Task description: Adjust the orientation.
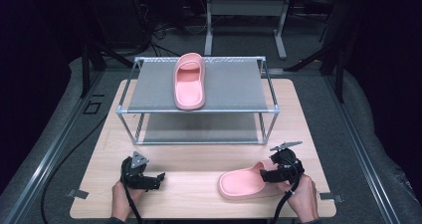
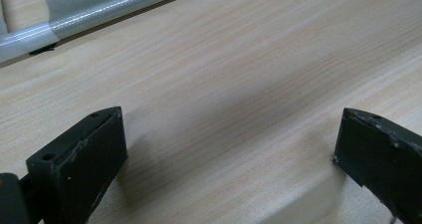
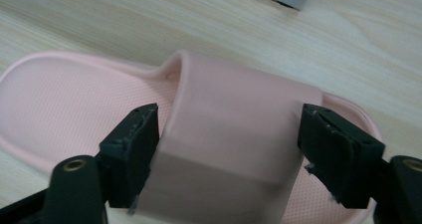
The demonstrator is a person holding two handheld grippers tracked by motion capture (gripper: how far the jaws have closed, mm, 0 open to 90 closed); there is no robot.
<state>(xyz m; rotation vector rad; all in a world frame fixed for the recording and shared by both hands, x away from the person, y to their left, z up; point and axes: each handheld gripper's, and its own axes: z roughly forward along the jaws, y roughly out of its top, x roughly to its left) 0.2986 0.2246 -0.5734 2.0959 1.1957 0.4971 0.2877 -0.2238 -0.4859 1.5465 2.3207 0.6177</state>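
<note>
One pink slipper [image 1: 189,82] lies on the top shelf of a metal-framed rack [image 1: 234,87], toe toward me. A second pink slipper [image 1: 241,183] lies on the wooden table [image 1: 199,154] at the front right, its length running left to right. My right gripper [image 1: 271,174] has its jaws pressed on both sides of that slipper's strap [image 3: 234,119], shut on it. At the front left my left gripper [image 1: 158,178] hovers low over bare wood, and in the left gripper view the left gripper [image 2: 231,149] has its jaws wide open with nothing between them.
The rack has a lower grey shelf [image 1: 199,129] under the top one and stands on the far half of the table. A black cable [image 1: 64,159] runs along the floor at the left. Table legs and dark floor lie behind.
</note>
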